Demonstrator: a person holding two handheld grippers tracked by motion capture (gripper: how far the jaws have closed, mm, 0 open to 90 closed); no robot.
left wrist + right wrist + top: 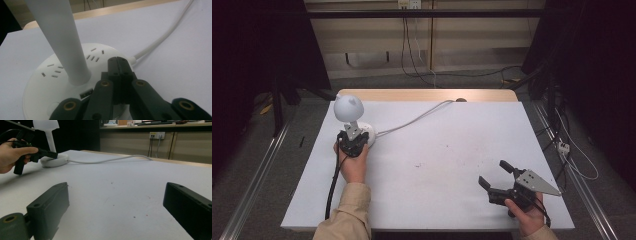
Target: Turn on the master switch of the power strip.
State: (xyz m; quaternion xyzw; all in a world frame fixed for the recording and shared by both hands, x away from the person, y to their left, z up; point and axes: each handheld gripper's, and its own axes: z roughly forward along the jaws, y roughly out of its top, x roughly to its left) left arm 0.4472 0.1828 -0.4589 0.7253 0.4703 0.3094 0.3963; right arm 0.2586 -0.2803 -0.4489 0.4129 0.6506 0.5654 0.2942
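A white plastic desk lamp point(352, 117) with a round dome head, a tapering stem and a flat round base stands at the far left of the white-topped table point(447, 165). The base point(50, 82) carries several groups of socket slots on its upper face, and a pale grey cable point(412, 120) runs from it across the table to the far wooden edge. The left gripper point(354, 142), held in the person's left hand point(352, 165), has its black jaws pressed fully together with nothing between them; in the left gripper view their tips point(120, 67) lie over the rim of the lamp base, just beside the stem, though whether they touch the base I cannot tell. The right gripper point(494, 175) sits in the right hand point(529, 215) near the front right corner of the table, well apart from the lamp, its jaws spread wide over bare tabletop, holding nothing
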